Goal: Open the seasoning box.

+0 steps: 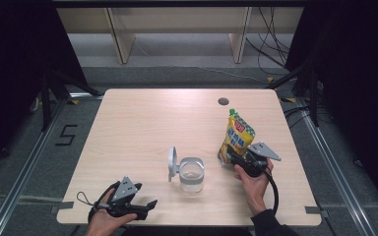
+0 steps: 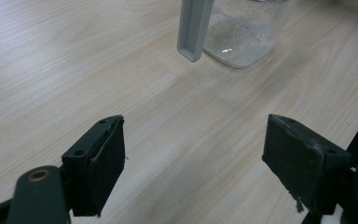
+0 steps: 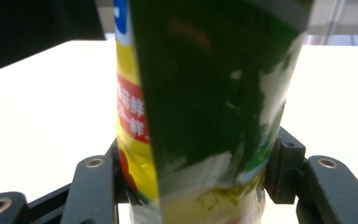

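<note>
pouch [image 1: 238, 136] right of jar [image 1: 192, 174], on table [image 1: 142, 123]

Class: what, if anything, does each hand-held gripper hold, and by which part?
Right hand-held gripper holds the yellow pouch by its lower body; left hand-held gripper holds nothing.

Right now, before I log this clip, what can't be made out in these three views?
- Yellow and green stand-up pouch: print blurred in the right gripper view, top cut by the frame.
- Clear glass jar with grey flip lid: upper part cut off in the left gripper view.
- Right tongs: pad contact hidden by the pouch.
- Pouch label in the high view: too small.
</note>
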The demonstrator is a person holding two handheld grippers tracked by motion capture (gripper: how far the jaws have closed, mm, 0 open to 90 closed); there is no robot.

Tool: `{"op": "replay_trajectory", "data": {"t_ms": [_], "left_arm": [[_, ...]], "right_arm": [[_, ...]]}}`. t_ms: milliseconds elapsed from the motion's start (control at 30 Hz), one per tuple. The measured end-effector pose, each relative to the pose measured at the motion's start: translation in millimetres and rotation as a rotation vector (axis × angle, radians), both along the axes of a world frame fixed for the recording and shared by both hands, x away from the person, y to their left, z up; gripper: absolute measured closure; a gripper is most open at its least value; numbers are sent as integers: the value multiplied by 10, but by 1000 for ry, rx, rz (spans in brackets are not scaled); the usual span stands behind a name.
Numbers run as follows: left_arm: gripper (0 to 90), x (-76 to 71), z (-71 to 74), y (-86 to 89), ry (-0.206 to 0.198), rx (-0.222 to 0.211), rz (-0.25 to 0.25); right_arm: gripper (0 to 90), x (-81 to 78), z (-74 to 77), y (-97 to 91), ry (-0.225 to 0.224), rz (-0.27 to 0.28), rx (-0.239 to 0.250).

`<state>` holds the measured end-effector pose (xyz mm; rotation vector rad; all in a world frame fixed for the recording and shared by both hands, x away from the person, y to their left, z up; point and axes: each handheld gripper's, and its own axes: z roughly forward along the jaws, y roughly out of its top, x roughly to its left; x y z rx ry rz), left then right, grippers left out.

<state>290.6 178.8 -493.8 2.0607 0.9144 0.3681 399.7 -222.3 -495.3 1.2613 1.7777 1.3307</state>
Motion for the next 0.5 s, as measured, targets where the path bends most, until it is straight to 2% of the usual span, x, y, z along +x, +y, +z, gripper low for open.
{"op": "replay_trajectory", "data": {"t_ms": [100, 133, 167, 200, 233, 267, 300, 333, 367, 400, 433, 467, 500], "left_arm": [[202, 0, 0, 1, 3, -2, 0], [202, 2, -1, 2, 4, 0, -3], [202, 1, -4, -5, 5, -5, 0], [202, -1, -5, -9, 5, -12, 1], [202, -4, -4, -11, 7, -17, -2], [202, -4, -5, -14, 6, -20, -1], [202, -3, -6, -16, 7, -20, 0], [202, -2, -8, -16, 5, -15, 2], [202, -2, -12, -19, 2, -16, 3], [202, -1, -18, -22, 0, -22, 2], [202, -1, -20, -22, 0, -22, 2], [202, -1, -22, -22, -2, -23, 2], [202, -2, -20, -21, -2, -21, 3]], "right_arm": [[445, -81, 14, 7, 0, 23, 19], [447, -126, 26, 11, 17, 19, 41], [448, -152, 36, -7, 5, 34, 44], [450, -194, 56, -17, 12, 45, 51], [450, -211, 70, -49, -8, 62, 26], [451, -241, 89, -61, -20, 67, 23], [452, -285, 113, -76, -25, 82, 30], [452, -331, 135, -76, -11, 81, 35], [452, -369, 159, -92, -29, 100, 27], [452, -413, 182, -96, -27, 102, 20], [453, -424, 199, -126, -77, 113, -20], [453, -459, 221, -147, -86, 128, -35], [453, -513, 242, -143, -82, 118, -40]]}}
